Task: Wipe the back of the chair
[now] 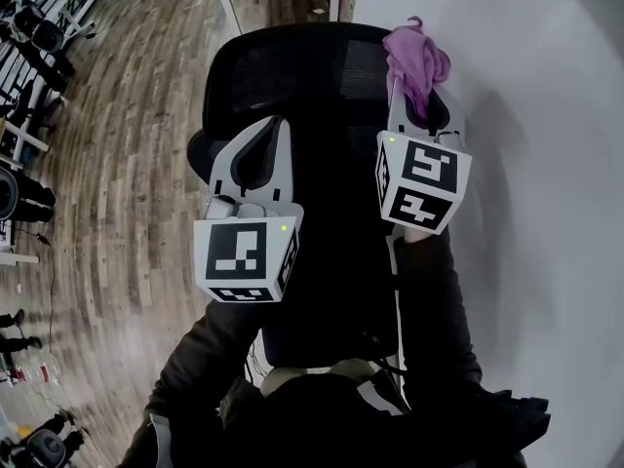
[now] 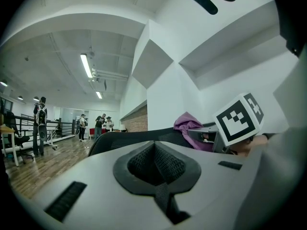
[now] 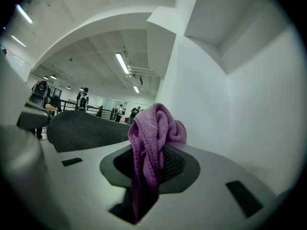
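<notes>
Since your right gripper point(image 1: 417, 105) pinches the crumpled purple knit cloth point(image 1: 415, 59) at the far right top of the black mesh chair back point(image 1: 312, 105), the mesh spreads leftward and nearer; your left gripper point(image 1: 259, 154) (jaws together, empty) hovers over its left side, with the white wall point(image 1: 546, 164) close on the right.

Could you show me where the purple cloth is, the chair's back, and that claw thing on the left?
purple cloth point(image 1: 417, 58), head view, on its bunched upper folds.
chair back point(image 1: 312, 86), head view, on the black mesh near its top edge.
left claw point(image 1: 274, 128), head view, midway between its two tips.
</notes>
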`<action>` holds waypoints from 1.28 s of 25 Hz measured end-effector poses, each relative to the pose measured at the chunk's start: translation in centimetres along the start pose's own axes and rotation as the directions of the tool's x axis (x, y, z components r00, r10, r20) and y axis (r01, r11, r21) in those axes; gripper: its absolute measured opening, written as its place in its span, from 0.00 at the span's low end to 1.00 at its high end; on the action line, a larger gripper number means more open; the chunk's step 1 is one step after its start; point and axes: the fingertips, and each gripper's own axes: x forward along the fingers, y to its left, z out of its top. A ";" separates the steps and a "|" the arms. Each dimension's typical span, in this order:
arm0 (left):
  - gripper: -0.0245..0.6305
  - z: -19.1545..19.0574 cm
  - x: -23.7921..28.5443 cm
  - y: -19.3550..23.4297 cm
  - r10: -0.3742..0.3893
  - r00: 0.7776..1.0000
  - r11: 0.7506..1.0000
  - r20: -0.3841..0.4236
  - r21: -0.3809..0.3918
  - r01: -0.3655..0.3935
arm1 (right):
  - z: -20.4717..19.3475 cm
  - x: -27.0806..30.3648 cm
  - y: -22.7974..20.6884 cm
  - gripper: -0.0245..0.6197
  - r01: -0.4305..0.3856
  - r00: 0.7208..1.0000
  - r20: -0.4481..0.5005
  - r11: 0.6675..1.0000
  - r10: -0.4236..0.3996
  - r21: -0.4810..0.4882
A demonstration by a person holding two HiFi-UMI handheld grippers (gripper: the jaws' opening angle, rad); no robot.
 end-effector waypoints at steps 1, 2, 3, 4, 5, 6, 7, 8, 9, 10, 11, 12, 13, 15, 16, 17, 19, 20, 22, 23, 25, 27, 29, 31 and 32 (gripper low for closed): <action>0.05 -0.2 0.0 0.1 0.001 1.000 1.000 -0.002 0.000 -0.001 | -0.4 -0.1 0.3 0.18 -0.002 1.000 -0.003 1.000 0.002 0.002; 0.05 -0.3 0.0 0.3 0.003 1.000 1.000 -0.004 -0.001 -0.003 | -0.7 -0.1 0.6 0.18 -0.004 1.000 -0.006 1.000 0.004 0.003; 0.05 -0.5 -0.1 0.5 0.004 1.000 1.000 -0.006 -0.001 -0.004 | -1.0 -0.1 0.8 0.18 -0.003 1.000 -0.007 1.000 0.003 0.004; 0.05 -0.6 -0.1 0.7 0.007 1.000 1.000 -0.008 -0.002 -0.007 | -1.1 0.0 0.9 0.18 -0.001 1.000 -0.007 1.000 0.001 0.005; 0.05 -0.7 -0.2 0.9 0.010 1.000 1.000 -0.009 -0.003 -0.010 | -1.1 0.1 0.9 0.18 0.001 1.000 -0.008 1.000 -0.001 0.006; 0.05 -0.8 -0.3 1.0 0.013 1.000 1.000 -0.010 -0.003 -0.013 | -1.0 0.2 0.9 0.18 0.002 1.000 -0.010 1.000 -0.002 0.009; 0.05 -0.8 -0.4 1.2 0.016 1.000 1.000 -0.011 -0.004 -0.016 | -0.9 0.3 0.9 0.18 0.004 1.000 -0.011 1.000 -0.004 0.010; 0.05 -0.9 -0.5 1.3 0.018 1.000 1.000 -0.012 -0.005 -0.018 | -0.8 0.4 0.9 0.18 0.006 1.000 -0.012 1.000 -0.006 0.010; 0.05 -0.9 -0.6 1.4 0.020 1.000 1.000 -0.013 -0.005 -0.020 | -0.7 0.5 1.0 0.18 0.007 1.000 -0.013 1.000 -0.006 0.009; 0.05 -0.9 -0.7 1.4 0.022 1.000 1.000 -0.014 -0.006 -0.022 | -0.7 0.6 1.1 0.18 0.005 1.000 -0.015 1.000 -0.005 0.008; 0.05 -0.9 -0.7 1.5 0.024 1.000 1.000 -0.014 -0.007 -0.024 | -0.6 0.7 1.3 0.18 0.003 1.000 -0.016 1.000 -0.003 0.007; 0.05 -0.9 -0.8 1.6 0.027 1.000 1.000 -0.014 -0.008 -0.027 | -0.6 0.8 1.5 0.18 -0.001 1.000 -0.018 1.000 0.001 0.005; 0.05 -0.9 -0.9 1.7 0.030 0.999 1.000 -0.014 -0.007 -0.030 | -0.6 0.8 1.8 0.18 -0.005 1.000 -0.018 1.000 0.005 0.004; 0.05 -1.1 -1.0 2.0 0.037 0.999 0.999 -0.014 -0.007 -0.037 | -0.8 1.1 2.2 0.18 -0.011 1.000 -0.019 1.000 0.011 0.004; 0.05 -1.2 -1.0 2.2 0.041 0.999 0.999 -0.015 -0.007 -0.041 | -0.9 1.3 2.4 0.18 -0.014 1.000 -0.019 1.000 0.014 0.005; 0.05 -1.3 -1.1 2.5 0.045 0.999 0.999 -0.016 -0.008 -0.045 | -0.9 1.5 2.7 0.18 -0.017 1.000 -0.021 1.000 0.017 0.005; 0.05 -1.4 -1.1 3.1 0.054 0.998 0.998 -0.018 -0.009 -0.055 | -0.9 1.9 3.2 0.18 -0.026 0.999 -0.023 1.000 0.026 0.007; 0.05 -1.4 -1.2 3.3 0.059 0.998 0.998 -0.018 -0.010 -0.059 | -0.8 2.1 3.4 0.18 -0.031 0.999 -0.024 1.000 0.031 0.008; 0.05 -1.4 -1.3 3.8 0.070 0.997 0.998 -0.018 -0.009 -0.070 | -0.7 2.5 3.9 0.18 -0.041 0.999 -0.023 0.999 0.042 0.010; 0.05 -1.4 -1.3 4.0 0.075 0.997 0.997 -0.019 -0.009 -0.075 | -0.7 2.6 4.2 0.18 -0.047 0.999 -0.023 0.999 0.047 0.011; 0.05 -1.5 -1.7 4.6 0.085 0.996 0.996 -0.021 -0.011 -0.085 | -0.5 2.7 5.0 0.18 -0.057 0.998 -0.022 0.998 0.057 0.009; 0.05 -1.7 -2.1 5.3 0.093 0.995 0.996 -0.022 -0.014 -0.093 | -0.4 2.8 5.9 0.18 -0.066 0.998 -0.021 0.998 0.067 0.008; 0.05 -2.0 -2.5 5.9 0.101 0.995 0.995 -0.024 -0.015 -0.101 | -0.5 2.9 6.8 0.18 -0.078 0.997 -0.020 0.997 0.078 0.009; 0.05 -2.4 -2.7 6.3 0.109 0.994 0.994 -0.027 -0.017 -0.110 | -0.6 3.0 7.5 0.18 -0.091 0.996 -0.018 0.996 0.092 0.012; 0.05 -2.5 -2.7 6.6 0.113 0.993 0.993 -0.028 -0.017 -0.114 | -0.6 3.2 7.8 0.18 -0.099 0.995 -0.017 0.995 0.099 0.015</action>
